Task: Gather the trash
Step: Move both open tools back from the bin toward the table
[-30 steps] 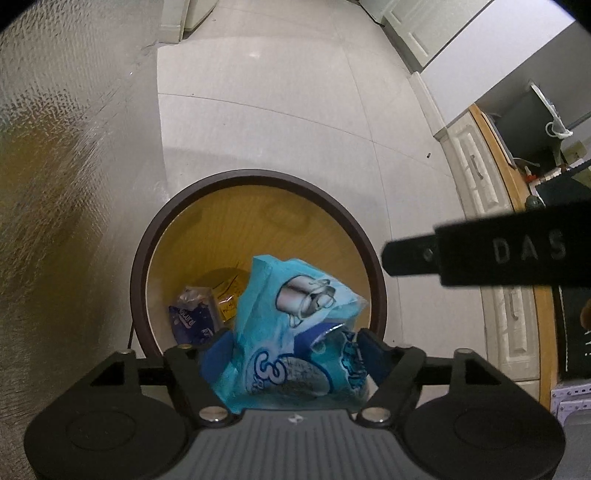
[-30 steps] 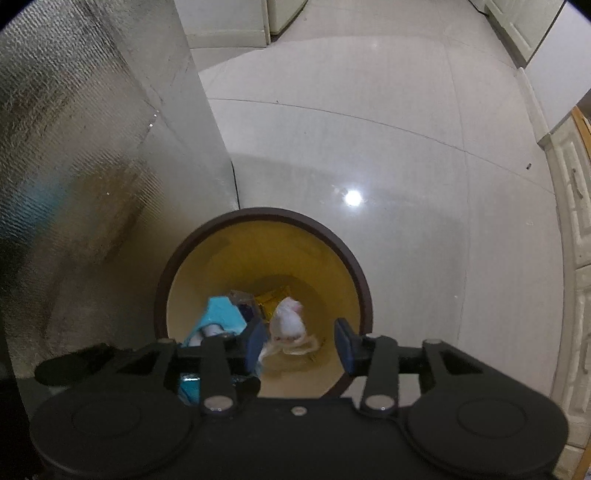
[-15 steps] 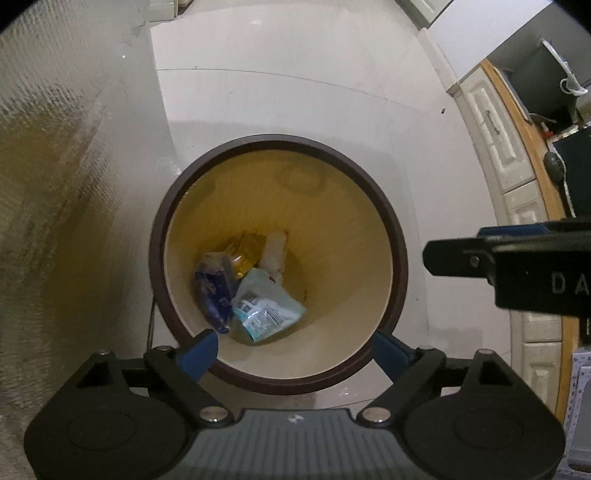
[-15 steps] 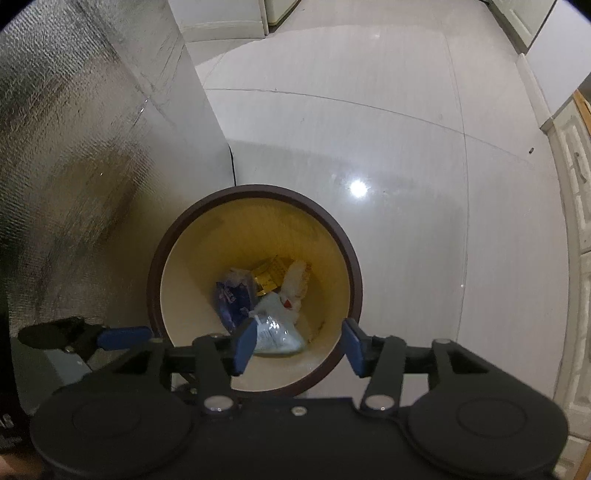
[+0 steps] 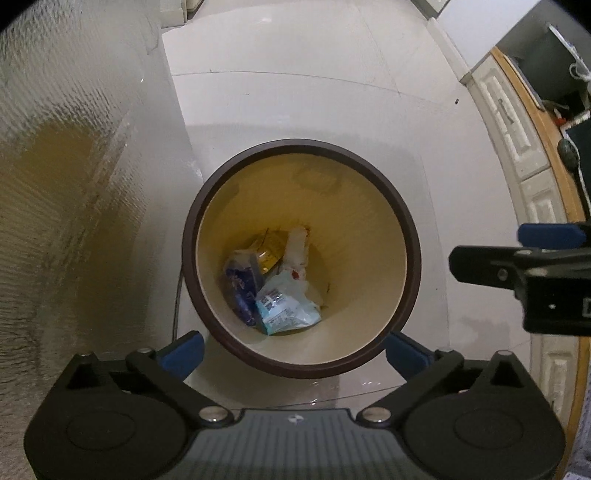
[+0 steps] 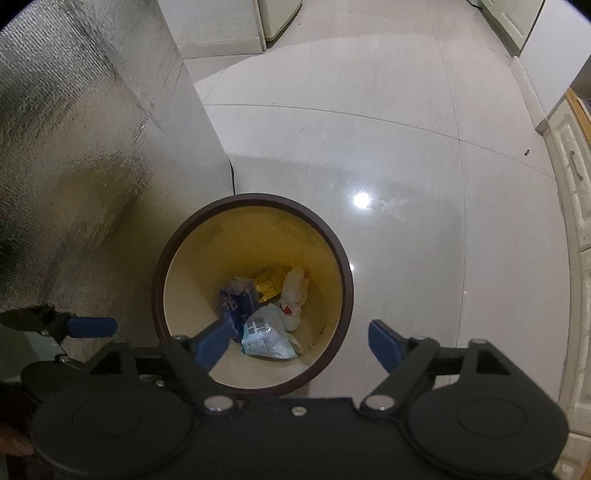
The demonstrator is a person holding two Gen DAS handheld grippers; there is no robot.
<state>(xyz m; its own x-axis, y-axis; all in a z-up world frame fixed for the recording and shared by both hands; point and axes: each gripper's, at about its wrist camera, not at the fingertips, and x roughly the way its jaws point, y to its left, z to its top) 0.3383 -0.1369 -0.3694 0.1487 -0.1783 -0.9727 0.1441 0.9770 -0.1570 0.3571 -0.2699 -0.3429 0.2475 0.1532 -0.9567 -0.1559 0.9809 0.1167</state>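
Note:
A round bin with a brown rim (image 5: 303, 144) and a yellow inside stands on the tiled floor, right under both grippers. At its bottom lie a light blue wrapper (image 5: 286, 308), a dark blue wrapper (image 5: 240, 288), a yellow packet (image 5: 267, 251) and a crumpled white scrap (image 5: 295, 251). My left gripper (image 5: 295, 352) hangs over the bin's near rim, its jaws opening wide with nothing between them. Over the same bin (image 6: 255, 197), my right gripper (image 6: 299, 343) has its jaws opening too, and they hold nothing. The light blue wrapper (image 6: 267, 338) shows far below them.
A silver textured panel (image 5: 74, 184) rises close on the bin's left. White cabinet drawers (image 5: 517, 122) under a wood-edged counter (image 5: 546, 155) run along the right. Pale floor tiles (image 6: 369, 129) stretch beyond the bin toward a white appliance (image 6: 280, 18).
The left gripper let go of the light blue wrapper and the right gripper let go of the white scrap. Both dropped to the bin's bottom, and both pairs of jaws spread wider.

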